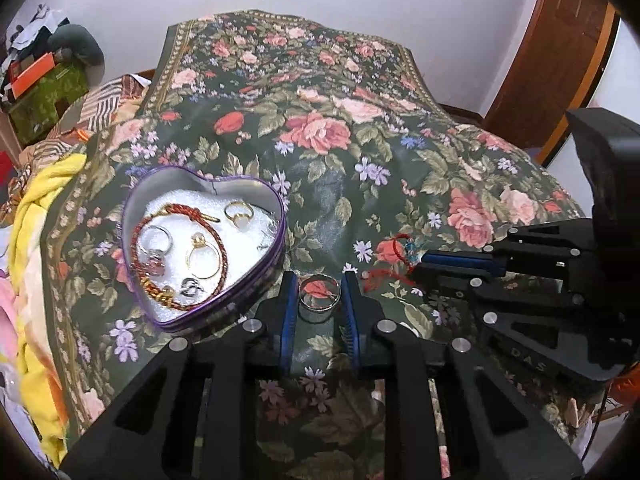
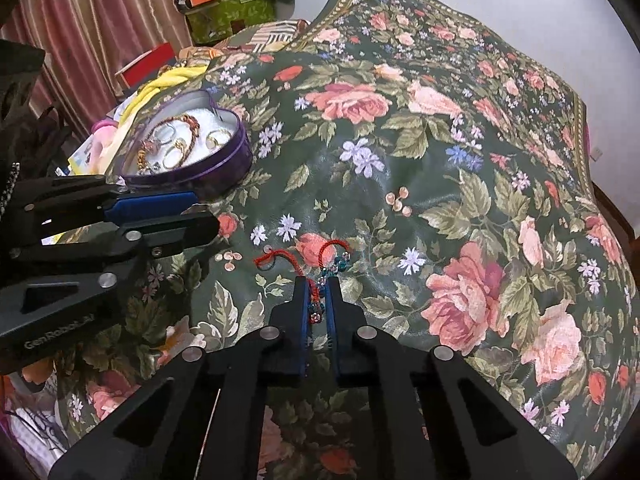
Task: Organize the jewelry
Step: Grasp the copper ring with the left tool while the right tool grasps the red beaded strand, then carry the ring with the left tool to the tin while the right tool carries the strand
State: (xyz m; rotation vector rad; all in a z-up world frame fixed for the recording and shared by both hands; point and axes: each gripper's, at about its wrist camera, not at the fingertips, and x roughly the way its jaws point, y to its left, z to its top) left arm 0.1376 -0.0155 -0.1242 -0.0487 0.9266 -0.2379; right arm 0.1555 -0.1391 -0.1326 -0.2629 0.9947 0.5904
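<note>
A purple heart-shaped tin [image 1: 256, 276] with white lining lies on the floral cloth and holds rings and a red-gold braided bracelet [image 1: 176, 256]. It also shows in the right wrist view [image 2: 224, 168]. My left gripper [image 1: 319, 292] is shut on a wide silver ring [image 1: 319, 298], just right of the tin. My right gripper [image 2: 320, 292] is shut on a red cord bracelet with teal beads [image 2: 304, 260], which trails on the cloth. The right gripper [image 1: 416, 270] shows at the right of the left wrist view, with the cord [image 1: 384, 276] at its tip.
The floral cloth [image 2: 440, 160] covers a raised surface. Yellow and patterned fabrics [image 1: 44, 216] are piled at the left. A green box with an orange box on it [image 2: 228, 4] stands at the back left, before a curtain. A wooden door [image 1: 560, 40] is at the right.
</note>
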